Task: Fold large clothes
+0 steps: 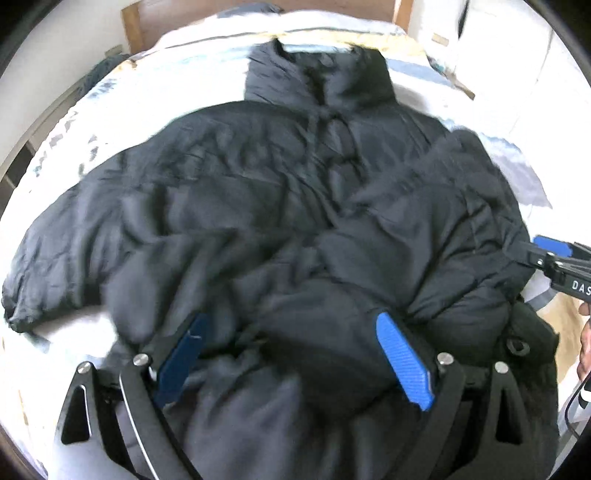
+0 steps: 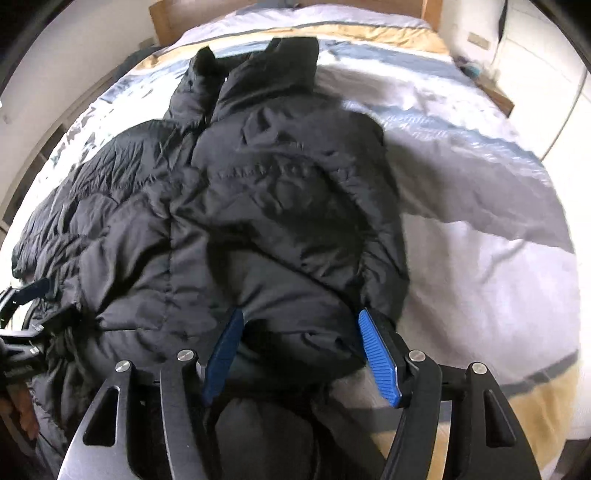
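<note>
1. Jacket point(image 1: 258, 206): black, padded, spread front-up across the bed point(image 1: 155, 92), collar toward the far headboard point(image 1: 133, 22); one sleeve stretched out left, the other folded in over the body.
2. Left gripper point(image 1: 291, 354): above the jacket's near hem, jaws spread wide, blue pads either side of a puffed fold; contact with the fabric cannot be told, nothing visibly pinched.
3. Right gripper point(image 2: 301, 354): at the jacket's near right edge, jaws about half open, padded fabric bulging between them; whether they press on it cannot be told.
4. Bedcover point(image 2: 480, 229): white, blue and yellow bands, bare at right.
</note>
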The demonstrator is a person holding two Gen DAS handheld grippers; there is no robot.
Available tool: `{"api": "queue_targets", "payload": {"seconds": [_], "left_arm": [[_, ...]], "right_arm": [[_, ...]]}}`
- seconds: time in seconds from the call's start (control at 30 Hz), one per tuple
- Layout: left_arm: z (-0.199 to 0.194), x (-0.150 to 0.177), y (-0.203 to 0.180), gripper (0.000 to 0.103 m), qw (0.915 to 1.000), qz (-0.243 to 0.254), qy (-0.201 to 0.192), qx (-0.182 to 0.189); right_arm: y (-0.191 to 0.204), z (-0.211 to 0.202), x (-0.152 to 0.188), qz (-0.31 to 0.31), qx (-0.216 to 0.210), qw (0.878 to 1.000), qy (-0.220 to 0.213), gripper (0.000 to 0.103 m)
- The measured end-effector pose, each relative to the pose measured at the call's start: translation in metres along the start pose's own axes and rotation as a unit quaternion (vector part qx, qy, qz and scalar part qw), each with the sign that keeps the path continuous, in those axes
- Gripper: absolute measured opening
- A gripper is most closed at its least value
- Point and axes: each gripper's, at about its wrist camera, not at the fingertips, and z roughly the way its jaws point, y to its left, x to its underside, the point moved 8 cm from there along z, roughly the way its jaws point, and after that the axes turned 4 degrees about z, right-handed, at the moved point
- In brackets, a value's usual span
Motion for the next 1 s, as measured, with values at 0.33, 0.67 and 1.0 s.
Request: {"api": "queue_targets", "payload": {"seconds": [0.33,0.67,1.0], "left_arm": [[-0.038,0.036,0.165,0.093,0.9905,-0.135,0.014,0.024],[-0.029,0.105,0.368,0.093,0.9336,-0.357,-0.003,0.029],[0.008,0.124,0.447,0.092,0.8571,-0.493,-0.06,0.136]], "right_arm": [[0.037,-0.071,-0.003,0.068,0.006,0.997,-0.043,0.064],[0.071,-0.077,-0.01,0.1,0.025,0.994,-0.035,0.064],[0.105,-0.078,-0.019,0.077,0.035,0.996,-0.029,0.064]]}}
